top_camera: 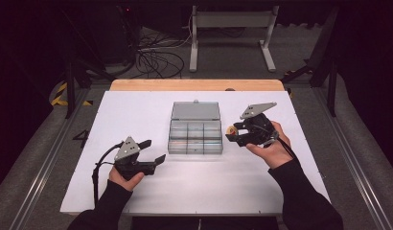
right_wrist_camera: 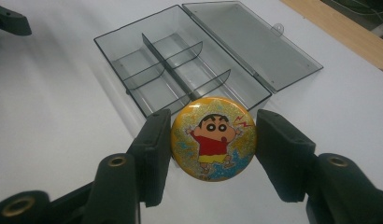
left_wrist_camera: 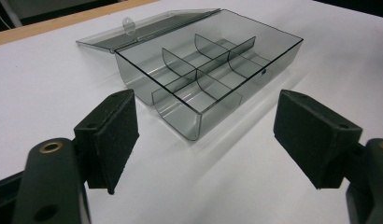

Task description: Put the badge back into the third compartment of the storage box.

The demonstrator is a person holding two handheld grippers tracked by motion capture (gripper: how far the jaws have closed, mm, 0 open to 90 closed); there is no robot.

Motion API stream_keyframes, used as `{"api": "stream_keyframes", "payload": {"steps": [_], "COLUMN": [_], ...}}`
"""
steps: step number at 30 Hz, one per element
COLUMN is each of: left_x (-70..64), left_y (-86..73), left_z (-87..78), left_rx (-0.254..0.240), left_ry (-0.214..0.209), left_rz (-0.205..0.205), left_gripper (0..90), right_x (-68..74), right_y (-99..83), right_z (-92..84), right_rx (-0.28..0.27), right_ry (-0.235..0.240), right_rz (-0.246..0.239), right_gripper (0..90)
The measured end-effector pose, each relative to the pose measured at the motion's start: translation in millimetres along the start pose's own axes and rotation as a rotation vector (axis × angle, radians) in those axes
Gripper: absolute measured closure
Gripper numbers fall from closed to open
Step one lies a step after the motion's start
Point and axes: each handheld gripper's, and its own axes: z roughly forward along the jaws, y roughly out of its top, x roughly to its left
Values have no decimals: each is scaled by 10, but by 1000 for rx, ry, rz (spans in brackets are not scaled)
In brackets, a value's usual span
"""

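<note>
We had the badge [right_wrist_camera: 213, 138] pinched in our right tongs [right_wrist_camera: 213, 140] just beside the open, empty box [right_wrist_camera: 180, 60]; placing it remained. Our left tongs [left_wrist_camera: 206, 140] stood spread, empty.

floor marking [top_camera: 82, 138]: a dark "4" beside the left edge of the worktop [top_camera: 137, 110] | round badge [right_wrist_camera: 213, 138]: tiny dark print at its lower rim, too small to read; cartoon figure, no legible words | compartment box [left_wrist_camera: 213, 70]: no lettering
</note>
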Motion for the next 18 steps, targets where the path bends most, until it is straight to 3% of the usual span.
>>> {"api": "stream_keyframes", "payload": {"steps": [12,13,14,18], "left_x": [10,-1,11,0], "left_y": [1,-2,2,-3], "left_z": [-6,-8,-6,-9], "left_rx": [-2,3,-2,4], "left_ry": [14,5,14,6], "left_rz": [8,-6,10,-6], "left_gripper": [224,224,224,224], "right_x": [-3,-1,-2,-15], "right_y": [168,180,194,220], "right_z": [164,184,205,260], "right_rx": [-6,-10,-10,-14], "right_ry": [-19,-18,-24,-23], "right_rz": [-13,-13,-14,-10], "right_gripper": [478,478,478,477]}}
